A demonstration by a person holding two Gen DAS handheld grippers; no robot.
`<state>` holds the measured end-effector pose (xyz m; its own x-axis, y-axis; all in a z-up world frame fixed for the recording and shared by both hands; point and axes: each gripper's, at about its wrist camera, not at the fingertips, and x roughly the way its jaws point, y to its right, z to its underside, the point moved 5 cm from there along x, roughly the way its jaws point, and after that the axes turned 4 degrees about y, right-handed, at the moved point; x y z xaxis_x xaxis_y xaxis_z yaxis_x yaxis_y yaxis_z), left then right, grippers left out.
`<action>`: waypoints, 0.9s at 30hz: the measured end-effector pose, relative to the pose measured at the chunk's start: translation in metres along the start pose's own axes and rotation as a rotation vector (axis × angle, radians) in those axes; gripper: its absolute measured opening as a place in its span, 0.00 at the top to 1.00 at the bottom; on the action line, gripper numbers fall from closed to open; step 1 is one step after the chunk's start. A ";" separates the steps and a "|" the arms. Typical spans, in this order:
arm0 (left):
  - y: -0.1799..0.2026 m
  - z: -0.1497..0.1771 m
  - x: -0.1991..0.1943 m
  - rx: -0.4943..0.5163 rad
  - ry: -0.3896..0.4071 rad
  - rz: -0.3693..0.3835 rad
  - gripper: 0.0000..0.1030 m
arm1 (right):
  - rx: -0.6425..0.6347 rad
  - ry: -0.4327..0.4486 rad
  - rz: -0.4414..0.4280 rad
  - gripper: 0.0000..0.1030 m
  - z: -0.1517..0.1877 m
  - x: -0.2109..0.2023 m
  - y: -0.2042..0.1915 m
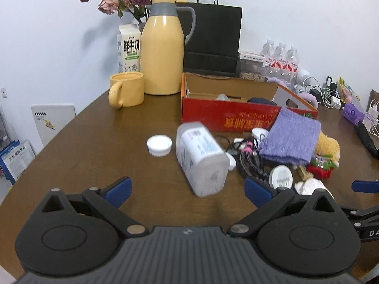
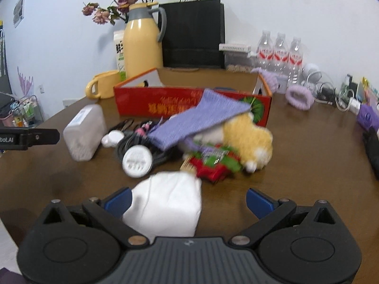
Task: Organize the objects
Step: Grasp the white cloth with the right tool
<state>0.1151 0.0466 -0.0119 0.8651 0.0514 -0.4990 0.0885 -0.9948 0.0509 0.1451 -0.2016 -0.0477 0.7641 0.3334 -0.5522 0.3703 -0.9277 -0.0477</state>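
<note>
Bottle [image 1: 201, 158] lies capless near box [image 1: 236, 116], cap [image 1: 159, 144] beside it; my left gripper [image 1: 187, 189] and right gripper [image 2: 188, 201] wide open, empty.

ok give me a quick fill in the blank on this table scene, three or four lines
1. The white bottle lies on its side, and its loose ____ sits on the table to its left.
2. The purple cloth leans against the front of the red ____.
3. The mug beside the jug is ____ in colour.
4. Both hand-held grippers, left and right, have their jaws ____.

Missing words: cap; box; yellow; open
</note>
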 end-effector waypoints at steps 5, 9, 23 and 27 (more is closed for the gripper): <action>-0.001 0.009 0.000 -0.002 -0.016 -0.002 0.00 | -0.006 -0.032 -0.021 0.00 0.006 0.008 -0.009; -0.003 0.013 0.000 -0.012 -0.025 -0.002 0.00 | -0.007 -0.064 -0.034 0.00 0.009 0.019 -0.013; -0.012 0.015 0.002 -0.057 -0.036 -0.011 0.00 | -0.051 -0.016 -0.032 0.31 0.011 0.017 -0.019; -0.011 0.014 0.004 -0.056 -0.038 -0.010 0.00 | -0.049 0.009 -0.038 0.36 0.009 0.010 -0.019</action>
<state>0.1110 0.0566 -0.0264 0.8445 0.0570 -0.5326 0.1259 -0.9876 0.0938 0.1412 -0.1824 -0.0596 0.7536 0.3705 -0.5429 0.4248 -0.9049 -0.0277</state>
